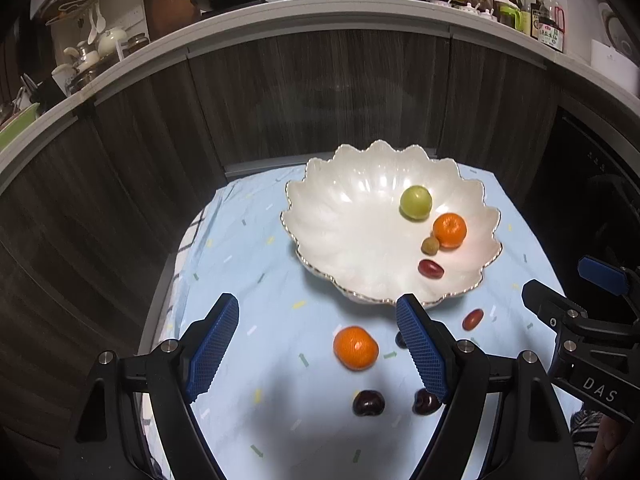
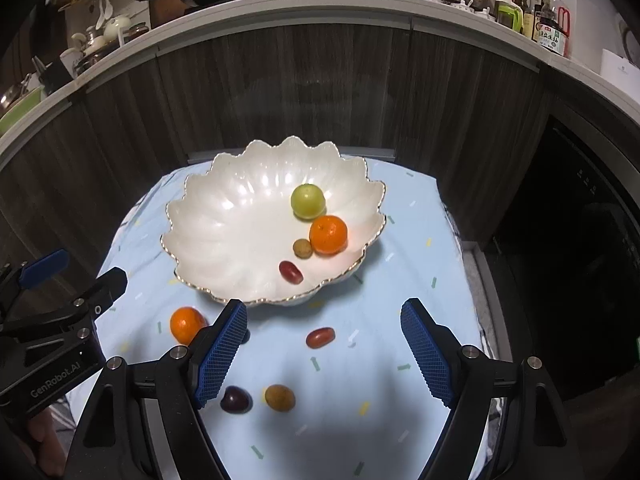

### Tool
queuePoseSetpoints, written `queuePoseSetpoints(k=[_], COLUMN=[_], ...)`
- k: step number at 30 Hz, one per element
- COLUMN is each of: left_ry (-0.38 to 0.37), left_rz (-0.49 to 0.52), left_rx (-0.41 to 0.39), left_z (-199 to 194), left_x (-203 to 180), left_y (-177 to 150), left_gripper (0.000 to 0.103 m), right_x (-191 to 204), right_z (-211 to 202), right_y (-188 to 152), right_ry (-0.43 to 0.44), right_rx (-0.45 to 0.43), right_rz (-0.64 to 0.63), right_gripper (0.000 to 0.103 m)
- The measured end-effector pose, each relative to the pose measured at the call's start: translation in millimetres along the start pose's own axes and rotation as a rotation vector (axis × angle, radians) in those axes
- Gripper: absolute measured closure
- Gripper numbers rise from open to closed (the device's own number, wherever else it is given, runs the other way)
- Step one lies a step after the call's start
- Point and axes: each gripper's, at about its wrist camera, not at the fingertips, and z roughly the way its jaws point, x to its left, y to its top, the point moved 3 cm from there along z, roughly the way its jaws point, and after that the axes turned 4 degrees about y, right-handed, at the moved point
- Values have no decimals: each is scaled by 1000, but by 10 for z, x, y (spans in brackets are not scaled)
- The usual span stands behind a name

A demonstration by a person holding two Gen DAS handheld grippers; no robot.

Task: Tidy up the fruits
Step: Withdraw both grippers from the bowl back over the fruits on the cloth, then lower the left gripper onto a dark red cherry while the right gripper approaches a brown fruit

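so both grippers are hanging over the blue cloth (image 1: 248,264) with jaws spread wide, nothing pinched in either. The scalloped white bowl (image 1: 344,240) already has a green fruit, a mandarin, a small tan fruit and a red grape tomato in it. Loose mandarin (image 1: 355,347) sits on the cloth right between the left gripper (image 1: 318,354) fingers, slightly toward the bowl, so I'd guess left takes that one. The right gripper (image 2: 324,354) is closer to the loose red grape tomato (image 2: 320,337), long axis lying crosswise between its fingers
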Motion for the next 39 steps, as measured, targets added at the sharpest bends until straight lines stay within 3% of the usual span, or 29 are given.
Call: queuePoseSetpoints(k=[39], left_ry=[-36], left_rz=[57], left_rx=[118], left_z=[401], left_x=[-169], left_y=[-679], left_gripper=[23], right_x=[56], right_z=[392], right_y=[-612], right_ry=[30], right_rx=[140], right_rz=[-29], right_gripper=[23])
